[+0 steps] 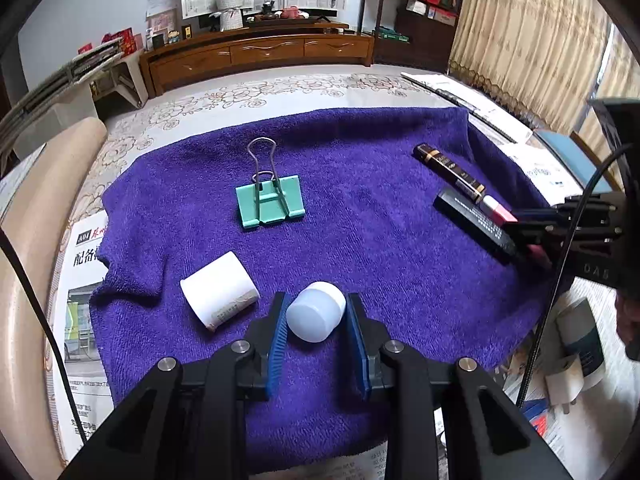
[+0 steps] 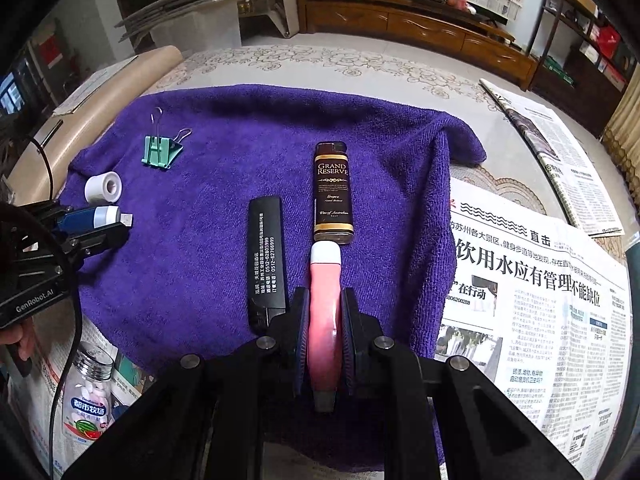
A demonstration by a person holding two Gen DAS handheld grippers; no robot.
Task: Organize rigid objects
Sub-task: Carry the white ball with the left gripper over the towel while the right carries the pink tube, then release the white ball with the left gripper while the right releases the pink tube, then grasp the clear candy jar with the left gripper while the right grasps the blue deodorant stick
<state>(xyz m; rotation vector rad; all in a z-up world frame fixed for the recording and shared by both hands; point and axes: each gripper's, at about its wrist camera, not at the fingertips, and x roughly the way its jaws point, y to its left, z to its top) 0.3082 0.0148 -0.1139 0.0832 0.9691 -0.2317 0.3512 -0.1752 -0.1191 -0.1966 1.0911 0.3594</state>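
Note:
On the purple towel (image 1: 360, 184) my left gripper (image 1: 316, 304) is shut on a small white jar (image 1: 316, 312), held low over the towel's near edge. A white cup (image 1: 218, 294) lies on its side just left of it. A green binder clip (image 1: 270, 204) lies further back. My right gripper (image 2: 325, 300) is shut on a pink tube with a white cap (image 2: 325, 292), its cap almost touching the brown "Grand Reserve" lighter (image 2: 333, 192). A black lighter (image 2: 267, 260) lies just left of the tube. The right gripper also shows in the left wrist view (image 1: 532, 236).
Newspapers (image 2: 540, 300) cover the table right of the towel and under its near edge. A candy bottle (image 2: 86, 396) stands at the near left. A beige chair back (image 1: 36, 216) borders the table's left side. A white plug adapter (image 1: 576, 364) lies near right.

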